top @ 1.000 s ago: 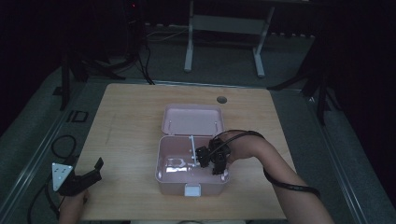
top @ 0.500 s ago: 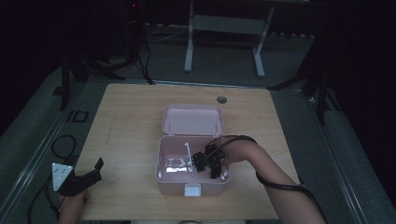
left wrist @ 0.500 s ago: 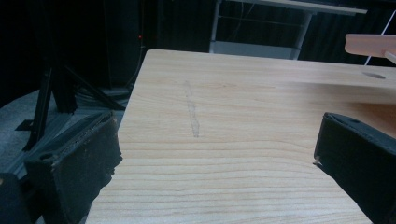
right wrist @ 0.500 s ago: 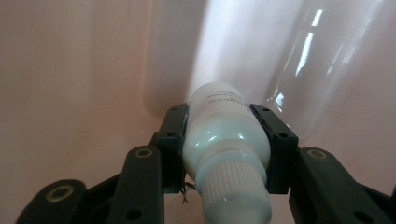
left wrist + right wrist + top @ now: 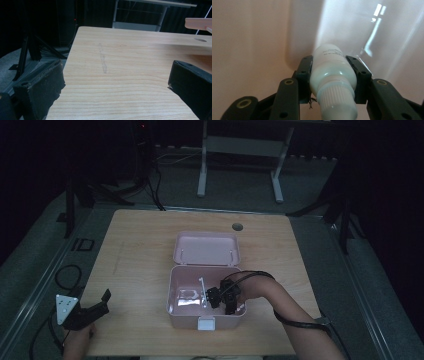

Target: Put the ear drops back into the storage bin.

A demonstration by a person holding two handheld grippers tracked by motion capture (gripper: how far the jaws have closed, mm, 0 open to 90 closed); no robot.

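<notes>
Right gripper view: small white ribbed-cap bottle (image 5: 332,75) clamped in right claw (image 5: 333,72).

Wooden table (image 5: 135,245) (pale grain): open pink box (image 5: 185,322) near front edge, lid (image 5: 206,248) back.

A small white plastic bottle (image 5: 331,75) with a ribbed white screw cap and a printed label on its body lies clamped between the two black fingers (image 5: 305,72) of the right gripper (image 5: 223,296), cap end toward the camera and base pointing away at the pale wall of the box. The pink box (image 5: 172,296) sits open on the table (image 5: 135,250), its hinged lid (image 5: 206,248) folded back flat behind it. The bottle is down inside the box, near its right side, in the high view hidden behind the gripper.
</notes>
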